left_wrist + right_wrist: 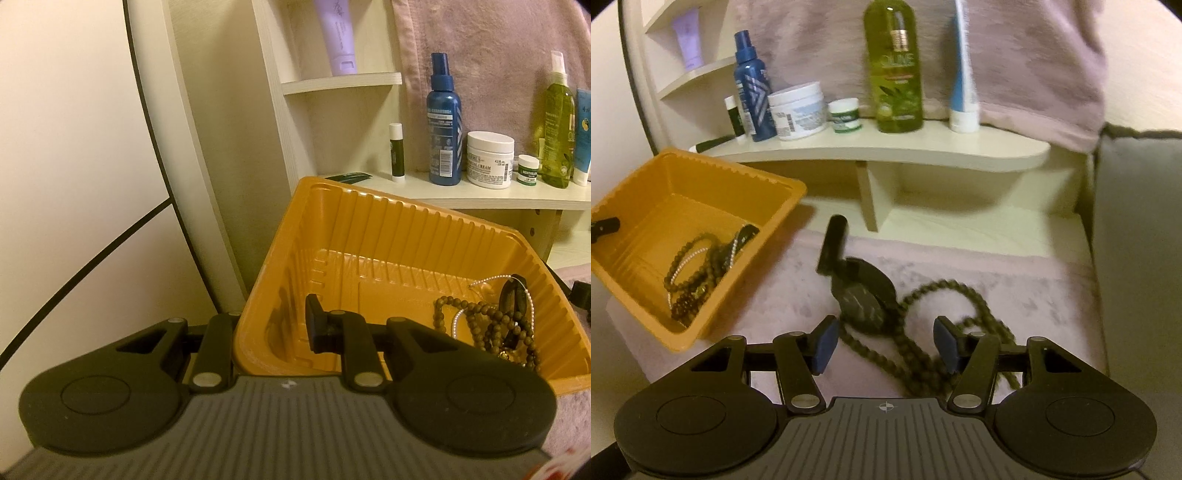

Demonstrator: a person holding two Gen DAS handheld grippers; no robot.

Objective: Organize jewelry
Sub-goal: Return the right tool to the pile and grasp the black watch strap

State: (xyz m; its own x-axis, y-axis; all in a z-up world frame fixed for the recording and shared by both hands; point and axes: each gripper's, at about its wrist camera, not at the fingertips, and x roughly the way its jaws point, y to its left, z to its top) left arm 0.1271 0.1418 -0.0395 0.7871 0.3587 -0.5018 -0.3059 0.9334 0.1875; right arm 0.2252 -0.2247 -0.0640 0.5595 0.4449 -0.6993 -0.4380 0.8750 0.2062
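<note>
Left gripper (273, 325) clamped on the near wall of the orange tray (369, 206), tilting it toward the right gripper (884, 345). Right one open, empty, hovering over the dark bead necklace (923, 354) and black watch (864, 291) just ahead on the pink cloth (1034, 295). More bracelets (690, 280) already inside the tray, off to the left.

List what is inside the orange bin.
The orange bin holds brown bead strands, a pearl strand and a dark watch, tangled together. Anything beneath the tangle is hidden.
</note>
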